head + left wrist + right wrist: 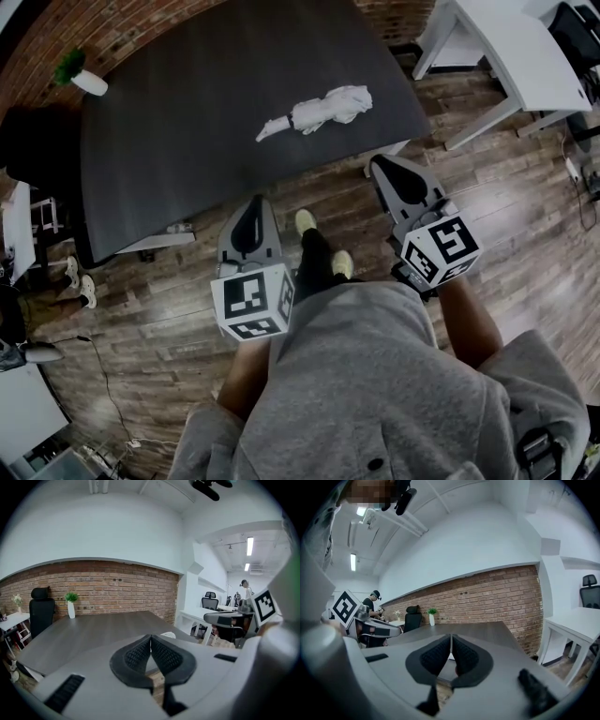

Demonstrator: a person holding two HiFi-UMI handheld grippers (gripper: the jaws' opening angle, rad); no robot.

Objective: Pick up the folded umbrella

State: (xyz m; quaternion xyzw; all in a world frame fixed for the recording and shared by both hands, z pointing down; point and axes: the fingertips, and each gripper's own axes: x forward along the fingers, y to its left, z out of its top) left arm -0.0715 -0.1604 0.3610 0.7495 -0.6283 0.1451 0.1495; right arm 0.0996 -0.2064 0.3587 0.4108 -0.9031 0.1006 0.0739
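on the dark grey table [187,141], a white folded umbrella [319,111] lies far from both closed, empty grey grippers: left gripper [249,221], right gripper [400,180]

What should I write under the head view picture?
Left gripper and right gripper, both shut, held short of the dark table bearing the folded umbrella.

The folded umbrella [319,111], whitish and loosely bunched, lies flat and slanted on the dark table [187,141] near its right corner, narrow end pointing lower left.
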